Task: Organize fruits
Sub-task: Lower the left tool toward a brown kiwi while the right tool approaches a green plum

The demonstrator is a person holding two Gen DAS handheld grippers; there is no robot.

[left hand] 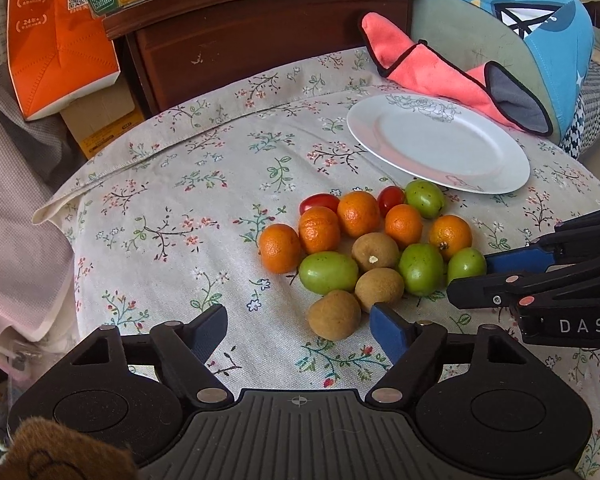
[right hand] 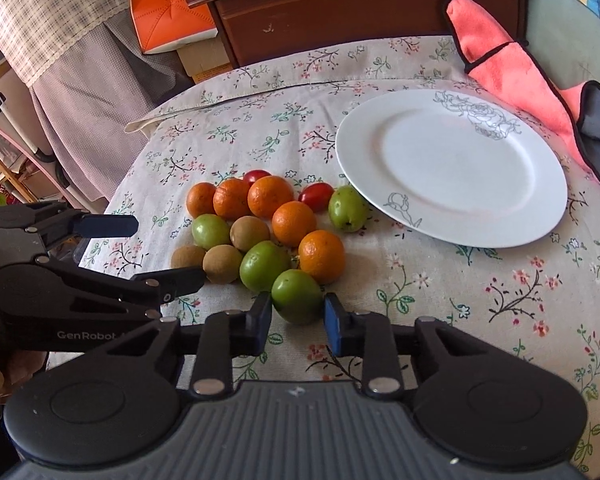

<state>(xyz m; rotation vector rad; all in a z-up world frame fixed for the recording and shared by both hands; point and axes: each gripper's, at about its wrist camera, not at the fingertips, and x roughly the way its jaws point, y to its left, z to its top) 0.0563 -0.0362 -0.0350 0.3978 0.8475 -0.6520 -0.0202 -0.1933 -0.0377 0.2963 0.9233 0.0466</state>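
This is a lived-in room of a home, likely a bedroom or sitting corner. A floral cloth covers the surface in the middle of the frame, with a white plate bearing a drawn rose. Behind it, top centre, stands a dark wooden cabinet. An orange carton sits at upper left above piled fabric, and a pink towel lies against a blue cushion at upper right.
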